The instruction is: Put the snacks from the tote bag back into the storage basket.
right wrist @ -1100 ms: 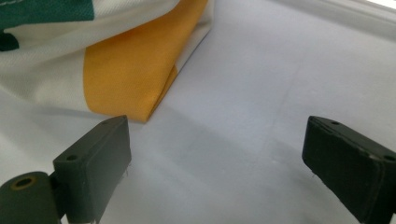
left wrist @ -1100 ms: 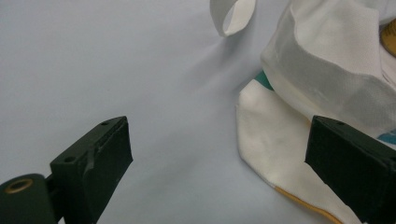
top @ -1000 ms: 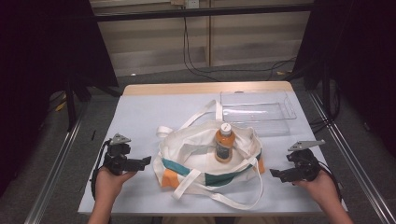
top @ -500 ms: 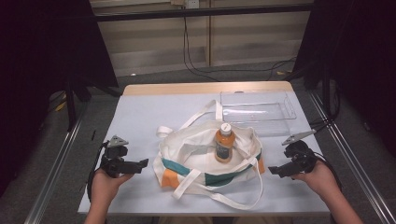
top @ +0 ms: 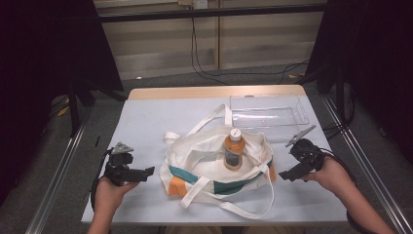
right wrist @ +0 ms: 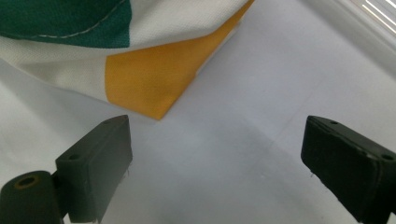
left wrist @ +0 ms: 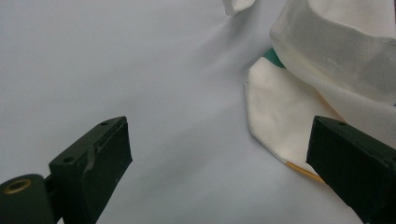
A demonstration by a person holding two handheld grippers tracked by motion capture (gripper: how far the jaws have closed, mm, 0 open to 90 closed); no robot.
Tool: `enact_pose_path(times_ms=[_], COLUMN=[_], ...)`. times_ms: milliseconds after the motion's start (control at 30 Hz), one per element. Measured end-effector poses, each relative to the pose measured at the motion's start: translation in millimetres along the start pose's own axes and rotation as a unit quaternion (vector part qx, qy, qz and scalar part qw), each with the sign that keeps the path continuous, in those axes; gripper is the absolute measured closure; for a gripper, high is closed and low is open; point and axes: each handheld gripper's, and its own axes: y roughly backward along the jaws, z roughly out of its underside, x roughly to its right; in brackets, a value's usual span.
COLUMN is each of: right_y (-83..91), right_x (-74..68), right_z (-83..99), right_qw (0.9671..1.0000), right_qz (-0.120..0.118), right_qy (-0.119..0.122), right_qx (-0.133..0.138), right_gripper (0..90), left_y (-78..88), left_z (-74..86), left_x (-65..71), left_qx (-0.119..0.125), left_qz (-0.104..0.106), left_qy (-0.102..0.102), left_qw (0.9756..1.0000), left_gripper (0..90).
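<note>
A white cloth bag (top: 216, 163) with green and orange panels is lying on the bench (top: 146, 122), near the front edge and roughly midway between the two hands. Its mouth is facing up and its straps (top: 229, 204) are trailing loosely toward the front edge and the rear. A bottle (top: 233, 149) with an orange label and a white cap is standing upright inside the bag. A clear tray (top: 269, 114) is sitting at the rear right of the bench, just behind the bag.

The left tongs (top: 146, 171) are hovering just beside the bag's left end, pointing toward it. In the left gripper view the jaws are standing wide apart and gripping nothing; a white corner of the bag (left wrist: 280, 116) is lying between them, nearer the right jaw, with no contact visible.

The right tongs (top: 285, 175) are hovering just beside the bag's right end, pointing toward it. In the right gripper view the jaws are also standing wide apart and empty; the bag's orange corner (right wrist: 154, 84) is lying just ahead of the left jaw, apart from it.
</note>
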Motion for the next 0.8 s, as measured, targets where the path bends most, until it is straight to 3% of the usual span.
enact_pose_path(times_ms=[333, 800], right_y=[10.8, 27.5], right_x=[-1.5, 0.7], right_z=[-15.3, -31.9], right_qw=[0.9994, 0.9988], right_qz=[0.001, -0.006], right_qy=[0.022, 0.025], right_qx=[-0.028, -0.041], right_gripper=[8.8, 8.6], left_y=[2.3, 3.0], left_z=[-0.3, -0.3], left_x=[-3.6, -4.3], left_qx=[-0.008, 0.004], left_qz=[0.000, 0.003], left_qy=[-0.007, -0.003], left_qw=[0.9999, 1.0000], left_gripper=[6.0, 5.6])
